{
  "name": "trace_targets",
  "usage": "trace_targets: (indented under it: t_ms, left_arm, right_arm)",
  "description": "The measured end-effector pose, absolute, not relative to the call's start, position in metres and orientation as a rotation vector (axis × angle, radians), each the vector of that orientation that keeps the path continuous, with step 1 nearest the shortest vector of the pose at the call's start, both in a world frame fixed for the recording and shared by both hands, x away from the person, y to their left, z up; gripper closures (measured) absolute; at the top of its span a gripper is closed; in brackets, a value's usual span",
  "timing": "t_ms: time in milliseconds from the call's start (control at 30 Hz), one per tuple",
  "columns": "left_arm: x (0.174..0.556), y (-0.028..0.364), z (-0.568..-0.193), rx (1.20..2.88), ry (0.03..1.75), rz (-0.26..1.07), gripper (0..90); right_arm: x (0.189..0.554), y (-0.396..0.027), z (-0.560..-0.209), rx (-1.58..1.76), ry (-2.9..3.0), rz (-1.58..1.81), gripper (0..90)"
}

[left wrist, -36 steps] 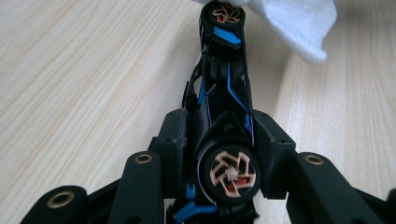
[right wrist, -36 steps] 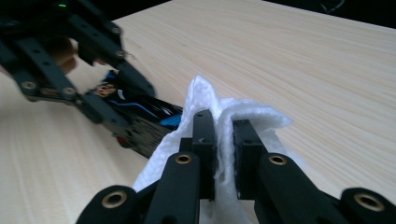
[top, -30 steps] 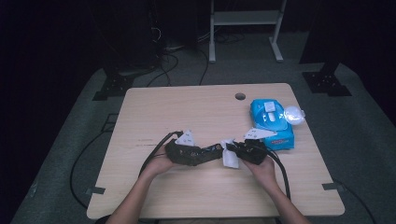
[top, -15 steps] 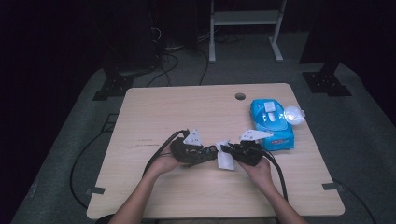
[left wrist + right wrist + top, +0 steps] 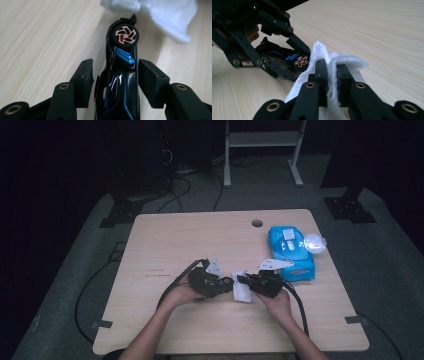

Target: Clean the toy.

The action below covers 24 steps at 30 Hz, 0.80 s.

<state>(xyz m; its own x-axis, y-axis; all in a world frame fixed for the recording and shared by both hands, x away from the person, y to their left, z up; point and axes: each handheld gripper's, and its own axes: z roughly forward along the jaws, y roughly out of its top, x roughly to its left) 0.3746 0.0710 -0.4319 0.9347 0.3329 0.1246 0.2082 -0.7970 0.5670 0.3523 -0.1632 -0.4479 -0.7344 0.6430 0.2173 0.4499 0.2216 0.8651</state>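
Two things sit at the middle of the work: a black toy car [image 5: 121, 75] with blue stripes and a copper-spoked wheel [image 5: 125, 37], and a white wipe [image 5: 329, 72]. In the left gripper view the car runs lengthwise between the jaws of the left gripper [image 5: 116, 76], its wheel end pointing away from the camera toward the wipe [image 5: 160, 15]. Those jaws have just been opening; a narrow gap shows on each side of the car body, so the pads no longer seem to press on it, though the lower part of the car is cut off by the frame edge and I cannot tell what carries it there. In the right gripper view the right gripper [image 5: 332, 75] is clamped on a fold of the wipe, whose cloth bulges up between and around the pads and reaches the car's wheel [image 5: 301, 61]. From the high view both grippers meet near the front middle of the wooden table [image 5: 165, 245], the left gripper [image 5: 227, 284] just left of the wipe [image 5: 242, 291] and the right gripper [image 5: 245, 281] just right of it, each in one of the person's hands. Farther right, a blue pack of wipes [image 5: 291, 251] lies on the table, its lid flipped open.
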Motion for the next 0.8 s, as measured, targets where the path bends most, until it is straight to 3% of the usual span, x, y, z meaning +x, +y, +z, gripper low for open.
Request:
trace_targets:
  t_ms: [133, 233, 800]
  left_arm:
    - [0.375, 0.063, -0.437, 2.556, 0.395, 0.343, 54.7]
    - [0.374, 0.065, -0.434, 2.527, 0.379, 0.309, 57.8]
    - [0.353, 0.076, -0.406, 2.356, 0.204, 0.365, 58.3]
  right_arm:
    - [0.354, -0.164, -0.45, 1.061, 2.301, 1.544, 81.6]
    - [0.354, -0.165, -0.45, 1.058, 2.301, 1.555, 81.6]
    - [0.341, -0.171, -0.412, 0.891, 2.252, 1.784, 81.7]
